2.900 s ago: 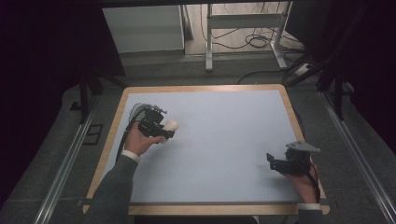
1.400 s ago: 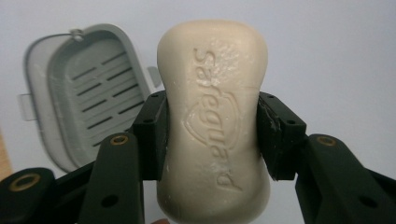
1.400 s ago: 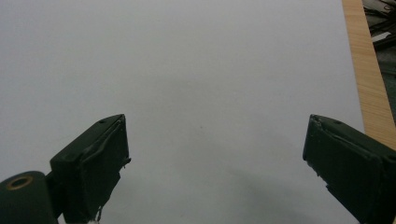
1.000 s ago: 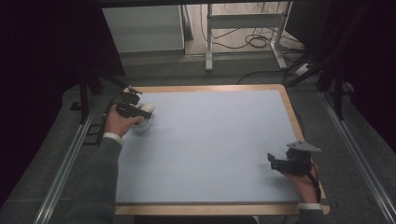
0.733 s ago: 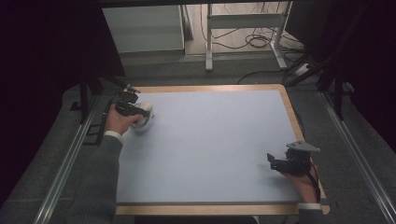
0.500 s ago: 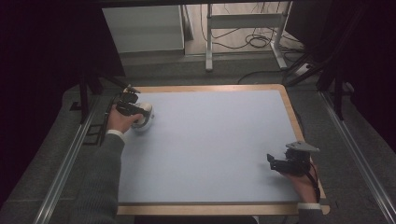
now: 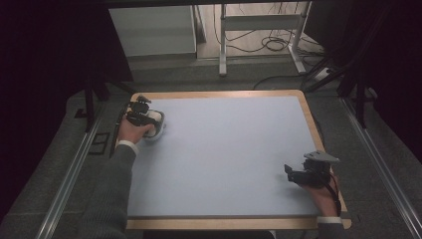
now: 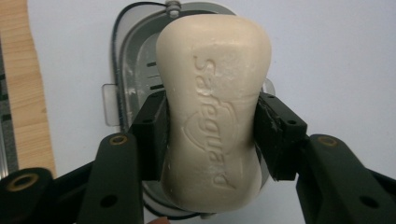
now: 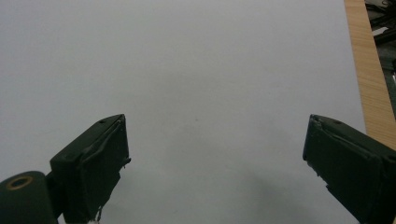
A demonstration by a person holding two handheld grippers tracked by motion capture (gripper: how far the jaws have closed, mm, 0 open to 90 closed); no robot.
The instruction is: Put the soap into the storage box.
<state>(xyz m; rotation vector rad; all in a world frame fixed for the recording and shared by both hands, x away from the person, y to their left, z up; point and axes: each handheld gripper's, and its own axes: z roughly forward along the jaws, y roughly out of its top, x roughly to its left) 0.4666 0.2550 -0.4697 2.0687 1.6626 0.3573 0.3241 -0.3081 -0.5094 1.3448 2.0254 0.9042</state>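
Left gripper [image 8: 210, 135], soap bar [image 8: 215, 107] now nearer table's [image 7: 308, 114] far-left edge.

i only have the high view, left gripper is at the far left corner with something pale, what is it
Observer: A cream soap bar, clamped at its waist by the left gripper. The left gripper view shows raised lettering on its face.
Operator: is there anything under it
Observer: Yes, a grey soap dish sits on the blue mat right behind the bar. I cannot tell whether the bar touches it.
Operator: and the right gripper, open or shut
Observer: Open. In the right gripper view, the right gripper has its jaws wide apart over bare mat, holding nothing, with the table's wooden edge to one side.
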